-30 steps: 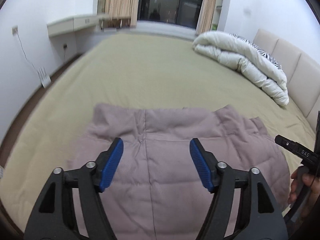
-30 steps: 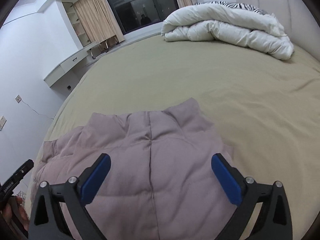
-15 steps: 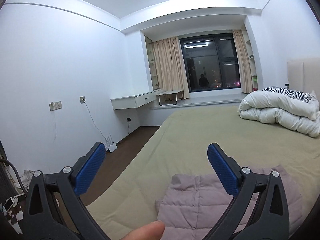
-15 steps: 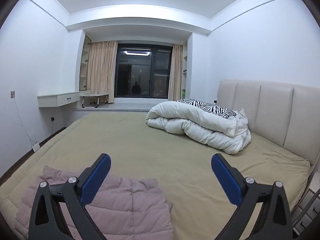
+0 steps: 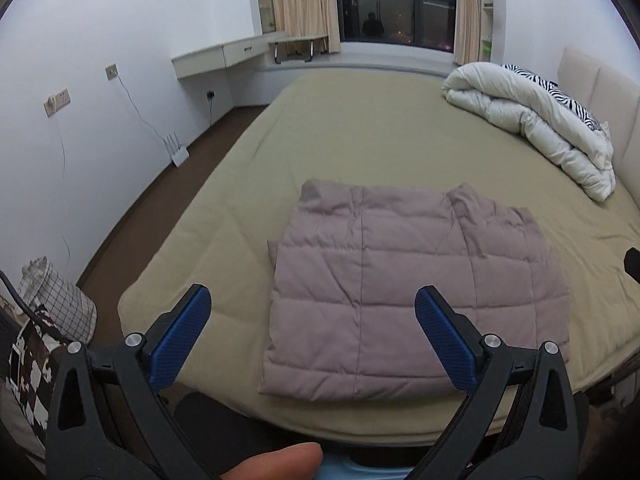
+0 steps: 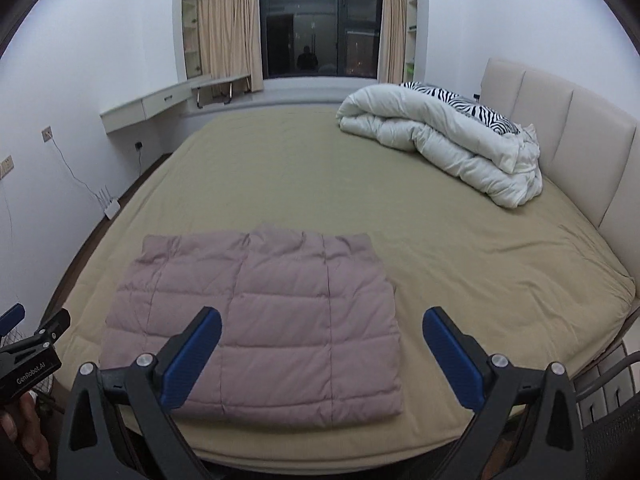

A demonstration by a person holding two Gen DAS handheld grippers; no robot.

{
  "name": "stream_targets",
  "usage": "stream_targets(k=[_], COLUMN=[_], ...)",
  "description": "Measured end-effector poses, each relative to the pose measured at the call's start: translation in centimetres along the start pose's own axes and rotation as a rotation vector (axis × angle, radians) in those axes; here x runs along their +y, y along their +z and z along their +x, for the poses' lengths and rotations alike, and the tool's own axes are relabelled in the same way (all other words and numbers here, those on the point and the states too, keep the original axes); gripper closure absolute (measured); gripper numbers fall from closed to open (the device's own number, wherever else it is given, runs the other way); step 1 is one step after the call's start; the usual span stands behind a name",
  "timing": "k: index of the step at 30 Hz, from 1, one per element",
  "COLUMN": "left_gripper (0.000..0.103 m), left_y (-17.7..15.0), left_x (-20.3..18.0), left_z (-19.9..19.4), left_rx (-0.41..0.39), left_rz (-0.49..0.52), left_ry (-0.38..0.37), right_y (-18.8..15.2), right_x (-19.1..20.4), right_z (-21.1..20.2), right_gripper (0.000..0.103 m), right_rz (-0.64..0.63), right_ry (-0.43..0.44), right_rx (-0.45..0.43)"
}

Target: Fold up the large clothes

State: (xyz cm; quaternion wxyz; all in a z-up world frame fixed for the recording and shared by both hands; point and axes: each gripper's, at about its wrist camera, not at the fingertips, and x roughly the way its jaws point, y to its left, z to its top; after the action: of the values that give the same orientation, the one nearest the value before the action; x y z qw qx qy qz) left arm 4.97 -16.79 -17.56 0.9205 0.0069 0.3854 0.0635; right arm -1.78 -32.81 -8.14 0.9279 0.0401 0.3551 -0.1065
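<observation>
Jacket [image 5: 408, 280], mauve, quilted and puffy, lies folded square near the bed's [image 5: 360, 128] near edge, likely light, soft and springy, best pinched at corners, while left tongs [image 5: 312, 336] and right tongs [image 6: 322, 354] hover spread wide, holding nothing.

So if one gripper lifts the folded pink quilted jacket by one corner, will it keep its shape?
Probably not. The pink jacket is soft, puffy quilted fabric folded in layers, so it would likely droop and unfold. It looks light for its bulk. On the bed sheet, a push may bunch it rather than slide it.
</observation>
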Motion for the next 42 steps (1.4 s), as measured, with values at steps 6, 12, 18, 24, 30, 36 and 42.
stream_targets(k=[6,12,18,24,30,36,42], left_gripper=[0.000,0.000,0.000,0.000,0.000,0.000,0.000], left_y=[-1.6,-1.4,-1.3,-1.4,-1.5,-1.5,-1.6], left_x=[0.5,0.3,0.1,-0.2,-0.4,-0.5,-0.5], left_z=[3.0,2.4,1.7,2.2,2.6,2.7,3.0], left_rx=[0.049,0.042,0.052,0.063,0.069,0.072,0.078], left_rz=[-0.003,0.015,0.031,0.039,0.045,0.044,0.044], left_ry=[0.014,0.017,0.013,0.011,0.009,0.008,0.006], right_y=[-2.2,-2.6,-2.8,-3.2,-3.4,-3.5,-3.7], right_x=[1.5,2.1,2.4,2.6,2.6,2.6,2.6], right_z=[0.9,1.1,1.2,1.5,1.8,1.9,2.0], right_gripper=[0.000,0.000,0.000,0.000,0.000,0.000,0.000], right_rz=[-0.021,-0.024,-0.025,-0.027,-0.027,-0.028,-0.028], right_ry=[0.003,0.014,0.023,0.031,0.034,0.034,0.034], right_rx=[0.087,0.112,0.118,0.135,0.141,0.144,0.148])
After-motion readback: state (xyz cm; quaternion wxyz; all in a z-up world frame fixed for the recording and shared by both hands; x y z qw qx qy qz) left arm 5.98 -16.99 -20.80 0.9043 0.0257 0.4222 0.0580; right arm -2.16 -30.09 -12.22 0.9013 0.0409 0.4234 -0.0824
